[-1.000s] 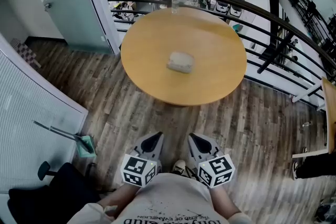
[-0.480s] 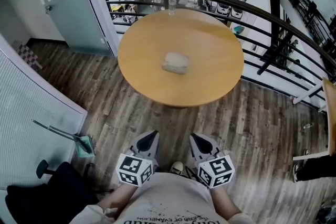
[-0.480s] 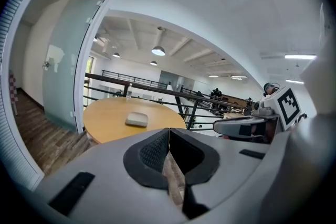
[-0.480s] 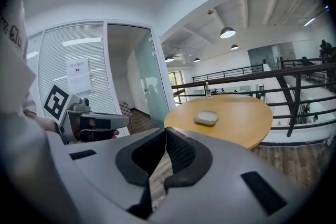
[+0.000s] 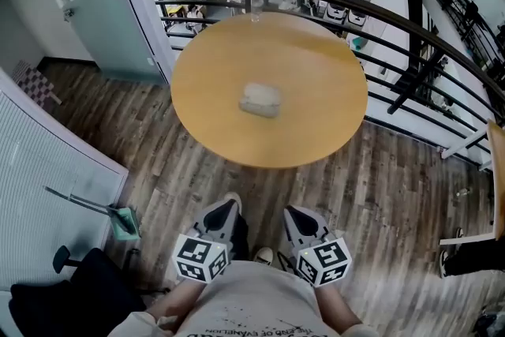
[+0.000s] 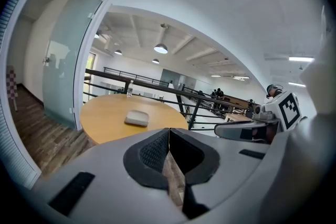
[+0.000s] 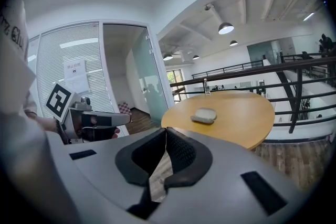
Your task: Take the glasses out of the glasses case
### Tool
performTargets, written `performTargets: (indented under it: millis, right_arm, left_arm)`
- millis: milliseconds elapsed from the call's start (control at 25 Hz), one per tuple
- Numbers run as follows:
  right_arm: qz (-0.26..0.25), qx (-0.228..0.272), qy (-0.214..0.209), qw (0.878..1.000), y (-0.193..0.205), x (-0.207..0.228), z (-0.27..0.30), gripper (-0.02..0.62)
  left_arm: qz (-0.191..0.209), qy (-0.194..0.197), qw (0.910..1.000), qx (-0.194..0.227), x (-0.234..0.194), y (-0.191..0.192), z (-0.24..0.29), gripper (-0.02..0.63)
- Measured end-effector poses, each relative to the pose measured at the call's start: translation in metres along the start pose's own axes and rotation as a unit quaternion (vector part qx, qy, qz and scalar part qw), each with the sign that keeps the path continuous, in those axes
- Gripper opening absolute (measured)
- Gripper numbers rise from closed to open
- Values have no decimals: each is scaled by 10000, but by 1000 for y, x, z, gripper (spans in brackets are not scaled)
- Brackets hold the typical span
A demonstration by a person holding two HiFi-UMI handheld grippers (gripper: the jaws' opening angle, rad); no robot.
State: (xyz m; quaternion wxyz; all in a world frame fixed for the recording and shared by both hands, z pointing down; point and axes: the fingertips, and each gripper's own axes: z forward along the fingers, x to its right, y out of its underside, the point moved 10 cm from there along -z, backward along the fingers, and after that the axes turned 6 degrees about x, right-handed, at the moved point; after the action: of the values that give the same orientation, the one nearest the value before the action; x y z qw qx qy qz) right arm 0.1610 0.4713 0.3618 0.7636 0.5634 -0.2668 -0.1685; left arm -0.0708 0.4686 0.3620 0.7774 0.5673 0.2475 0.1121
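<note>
With the left gripper (image 5: 227, 209) and right gripper (image 5: 293, 212) clenched empty, well apart from the closed pale-grey oblong glasses case (image 5: 260, 100) at the middle of the round wooden table (image 5: 316, 122), prising its lid unpinned risks skidding it.

No legible text or numbers.

The glasses case (image 5: 260, 100) is a pale grey-white, softly rounded oblong. It lies flat and shut, lid down, so its inside cannot be seen. It rests near the middle of the round, light wooden tabletop (image 5: 316, 75), a little toward the person's left, with bare wood all around it. From the gripper views it looks low and pillow-shaped, a darker seam along its lower edge.
</note>
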Motion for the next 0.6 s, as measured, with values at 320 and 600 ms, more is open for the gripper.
performTargets:
  millis: [320, 600]
  right_arm:
    - [-48, 133, 29, 9999, -40, 51, 108, 25]
    - [-175, 79, 298, 9994, -83, 99, 223, 25]
  left_arm:
    - [-2, 266, 9996, -96, -79, -45, 106, 25]
    - [12, 549, 9983, -207, -172, -99, 203, 25]
